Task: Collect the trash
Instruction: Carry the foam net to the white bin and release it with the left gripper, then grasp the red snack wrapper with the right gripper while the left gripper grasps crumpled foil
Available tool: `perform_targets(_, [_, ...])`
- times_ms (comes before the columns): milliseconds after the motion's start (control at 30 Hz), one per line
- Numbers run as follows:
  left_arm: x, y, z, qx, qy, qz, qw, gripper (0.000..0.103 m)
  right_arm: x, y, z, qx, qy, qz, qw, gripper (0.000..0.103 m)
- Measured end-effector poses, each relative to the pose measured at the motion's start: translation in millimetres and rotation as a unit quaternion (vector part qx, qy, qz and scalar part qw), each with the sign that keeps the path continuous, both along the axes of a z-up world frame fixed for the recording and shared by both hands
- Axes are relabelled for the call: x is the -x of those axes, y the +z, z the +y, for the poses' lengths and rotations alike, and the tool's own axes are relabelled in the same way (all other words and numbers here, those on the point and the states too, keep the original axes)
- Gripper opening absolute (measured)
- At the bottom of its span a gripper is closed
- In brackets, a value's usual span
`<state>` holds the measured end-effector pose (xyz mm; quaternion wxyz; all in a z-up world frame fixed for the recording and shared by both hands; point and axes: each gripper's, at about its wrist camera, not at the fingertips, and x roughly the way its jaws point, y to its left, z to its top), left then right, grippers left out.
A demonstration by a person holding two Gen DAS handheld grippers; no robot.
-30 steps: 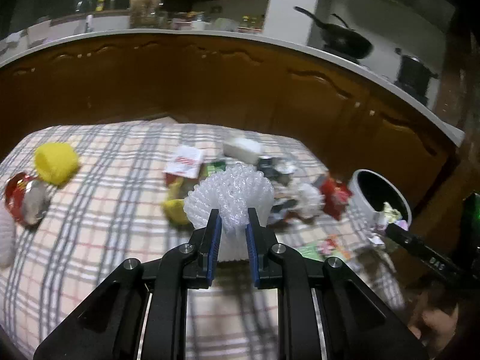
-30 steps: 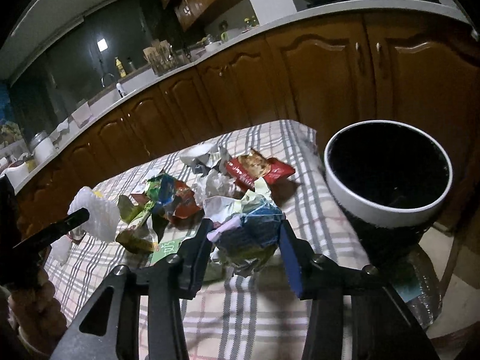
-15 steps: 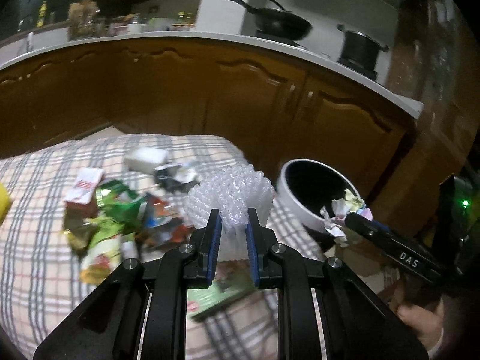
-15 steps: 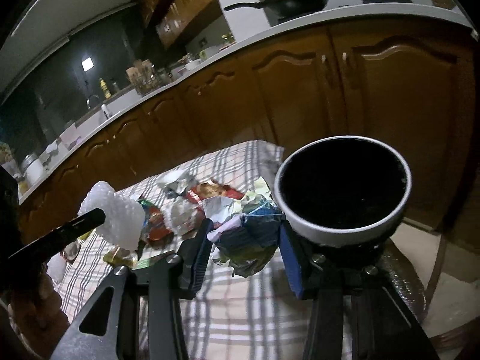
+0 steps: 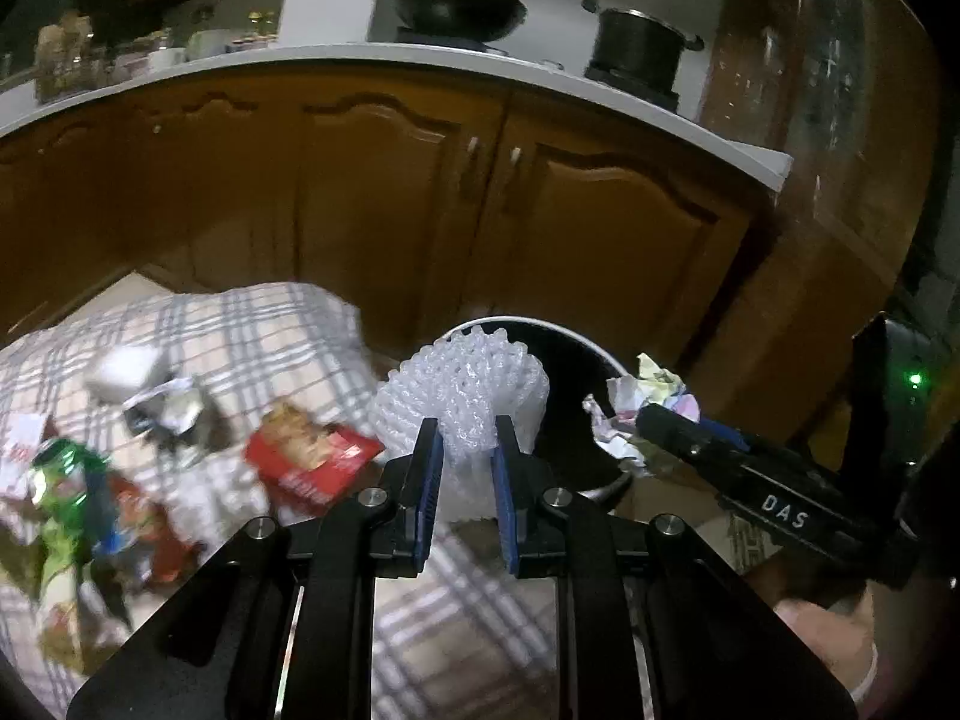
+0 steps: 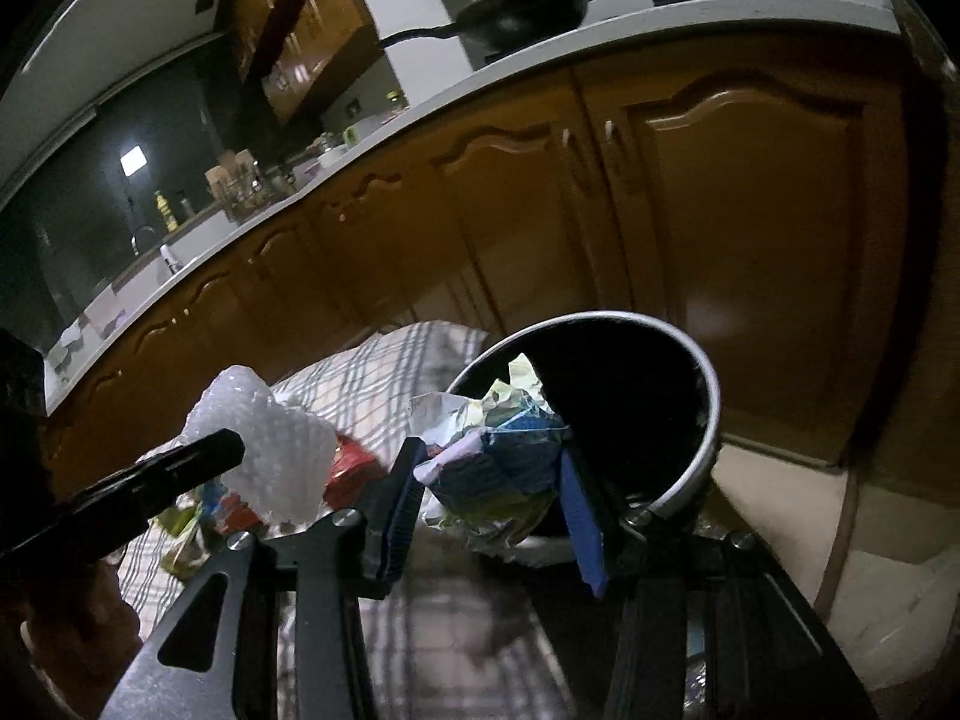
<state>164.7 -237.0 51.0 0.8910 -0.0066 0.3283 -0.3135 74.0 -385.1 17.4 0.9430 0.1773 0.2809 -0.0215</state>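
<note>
Now, through your left wrist camera, your left gripper (image 5: pixel 465 456) is clamped on a white foam fruit net (image 5: pixel 465 387), its blue pads pinching the net's lower part while the netted top fans out just ahead of the fingertips. Straight beyond the net is the white-rimmed trash bin (image 5: pixel 591 354), dark inside, partly hidden by the foam. To the left of the fingers, the plaid tablecloth (image 5: pixel 252 330) carries a red snack packet (image 5: pixel 312 459), a green wrapper (image 5: pixel 63 474) and other blurred scraps. To the right, your right gripper (image 5: pixel 645 417) reaches in, holding crumpled paper (image 5: pixel 636 399) at the bin's rim. Through your right wrist camera, your right gripper (image 6: pixel 492 480) is closed around that crumpled wad of paper and wrappers (image 6: pixel 498 450), which sits against the near rim of the trash bin (image 6: pixel 705 420). Off to the left of these fingers, the foam fruit net (image 6: pixel 264 450) shows in the left gripper (image 6: pixel 222 450), over the tablecloth (image 6: pixel 378 372).
</note>
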Motion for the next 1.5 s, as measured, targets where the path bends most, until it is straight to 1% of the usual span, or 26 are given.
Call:
perform_targets(133, [-15,-2,-29,-0.007,-0.021,0.009,0.9997,0.015,-11,-1,-20,0.002,-0.011,0.008,1.000,0.045])
perform_targets(233, [-32,-11,-49,-0.015,-0.029,0.028,0.9991,0.015,-17,-5,-29,0.002,-0.014,0.016,1.000,0.045])
perform_targets(367, [-49,-24,-61,-0.015,-0.035,0.055,0.9977,0.015,-29,-14,-38,0.003,-0.013,0.033,0.999,0.046])
perform_targets(633, [-66,-45,-80,-0.032,-0.043,0.079,0.9954,0.017,-49,-29,-52,-0.006,-0.014,0.056,0.998,0.047])
perform_targets(667, [-67,-47,-81,-0.034,-0.042,0.079,0.9954,0.020,-50,-30,-55,-0.008,-0.014,0.056,0.998,0.049])
perform_targets(700, [-67,-47,-82,-0.036,-0.042,0.079,0.9954,0.027,-52,-31,-56,-0.010,-0.013,0.058,0.998,0.049])
perform_targets(733, [-67,-48,-82,-0.037,-0.043,0.080,0.9952,0.032,-54,-32,-58,-0.014,-0.013,0.060,0.998,0.052])
perform_targets(767, [-66,-47,-82,-0.037,-0.041,0.080,0.9953,0.043,-55,-33,-59,-0.017,-0.013,0.061,0.998,0.055])
perform_targets(800, [-66,-46,-81,-0.037,-0.039,0.079,0.9954,0.054,-56,-34,-61,-0.022,-0.014,0.063,0.998,0.056])
perform_targets(833, [-66,-46,-80,-0.037,-0.037,0.077,0.9957,0.059,-56,-35,-62,-0.025,-0.015,0.064,0.998,0.059])
perform_targets(867, [-64,-45,-78,-0.034,-0.034,0.074,0.9961,0.063,-55,-36,-65,-0.029,-0.016,0.063,0.997,0.065])
perform_targets(933, [-62,-43,-73,-0.032,-0.030,0.071,0.9965,0.065,-52,-37,-66,-0.035,-0.019,0.060,0.997,0.071])
perform_targets(1033, [-55,-40,-58,-0.024,-0.021,0.069,0.9971,0.068,-44,-35,-66,-0.041,-0.023,0.053,0.997,0.072])
perform_targets(1100, [-50,-39,-48,-0.019,-0.011,0.066,0.9976,0.071,-38,-33,-65,-0.048,-0.024,0.049,0.997,0.077])
perform_targets(1167, [-42,-37,-32,-0.012,0.003,0.063,0.9980,0.071,-33,-31,-61,-0.054,-0.023,0.040,0.997,0.087])
perform_targets(1233, [-36,-38,-18,-0.009,0.016,0.059,0.9981,0.072,-24,-28,-52,-0.058,-0.023,0.031,0.998,0.094])
perform_targets(1333, [-25,-40,7,-0.005,0.038,0.057,0.9976,0.073,-17,-27,-41,-0.071,-0.018,0.021,0.997,0.097])
perform_targets(1500, [-7,-43,53,0.001,0.073,0.056,0.9957,0.073,-7,-27,-11,-0.083,0.003,0.014,0.996,0.097])
